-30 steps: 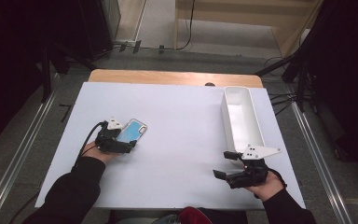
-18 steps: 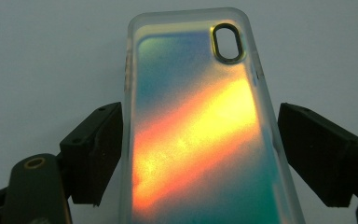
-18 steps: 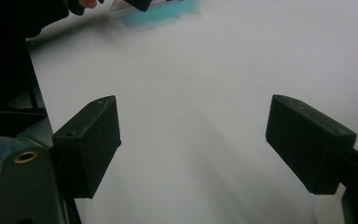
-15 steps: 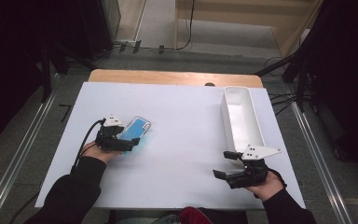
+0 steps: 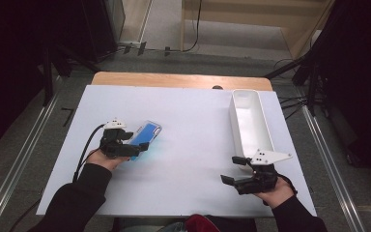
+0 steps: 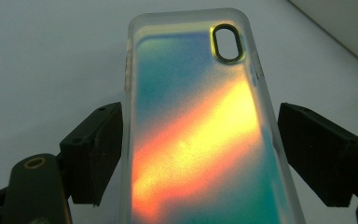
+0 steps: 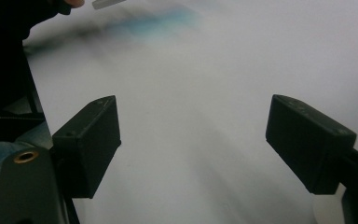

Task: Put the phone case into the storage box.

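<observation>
At the left of the high view, the left gripper (image 5: 134, 143) pinches a glossy iridescent phone case (image 5: 145, 134) with rounded corners above the matte white bench (image 5: 193, 125), while the right gripper (image 5: 235, 170) rests with jaws spread beside a white rectangular bin (image 5: 251, 121).

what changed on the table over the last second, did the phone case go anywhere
The left gripper has lifted the phone case a little off the white table and carried it slightly toward the white bin, with its jaws on the case's sides throughout. The right gripper, open and empty, and the bin stayed put.
</observation>
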{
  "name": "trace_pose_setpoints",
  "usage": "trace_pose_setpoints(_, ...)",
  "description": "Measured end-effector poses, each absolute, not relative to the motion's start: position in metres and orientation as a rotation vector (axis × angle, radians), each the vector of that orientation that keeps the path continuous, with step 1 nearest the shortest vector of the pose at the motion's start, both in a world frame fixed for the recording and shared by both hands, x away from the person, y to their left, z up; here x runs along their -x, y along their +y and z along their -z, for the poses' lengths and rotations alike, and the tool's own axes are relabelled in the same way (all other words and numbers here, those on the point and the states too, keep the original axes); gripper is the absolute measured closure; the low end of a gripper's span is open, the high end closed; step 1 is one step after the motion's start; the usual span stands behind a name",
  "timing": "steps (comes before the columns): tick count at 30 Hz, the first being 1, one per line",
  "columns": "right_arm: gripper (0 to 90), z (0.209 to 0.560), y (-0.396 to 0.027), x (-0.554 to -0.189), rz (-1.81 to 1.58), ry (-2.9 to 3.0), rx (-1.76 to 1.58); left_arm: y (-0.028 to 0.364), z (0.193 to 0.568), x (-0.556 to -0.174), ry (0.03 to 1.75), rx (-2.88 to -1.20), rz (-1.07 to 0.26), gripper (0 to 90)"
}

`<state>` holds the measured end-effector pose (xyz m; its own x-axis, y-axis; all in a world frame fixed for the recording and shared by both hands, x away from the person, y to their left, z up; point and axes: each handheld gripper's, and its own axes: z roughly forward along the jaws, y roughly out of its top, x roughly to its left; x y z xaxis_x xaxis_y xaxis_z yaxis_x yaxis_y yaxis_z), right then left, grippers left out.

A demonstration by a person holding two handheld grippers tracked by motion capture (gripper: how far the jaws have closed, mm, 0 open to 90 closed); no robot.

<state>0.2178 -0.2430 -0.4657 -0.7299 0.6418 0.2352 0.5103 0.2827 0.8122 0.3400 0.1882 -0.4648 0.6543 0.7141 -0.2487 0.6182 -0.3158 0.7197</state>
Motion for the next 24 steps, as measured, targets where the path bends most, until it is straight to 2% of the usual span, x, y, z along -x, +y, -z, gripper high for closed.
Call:
trace_pose_setpoints(13,16.4,0.463,-0.241,-0.219,-1.435,2.391,-1.17,0.176,0.455,-0.329,1.042,-1.93,-0.057,16.3)
trace_pose_setpoints(24,16.4,0.454,-0.237,-0.225,-1.368,2.411,-1.248,0.163,0.454,-0.322,1.08,-1.86,-0.06,16.3)
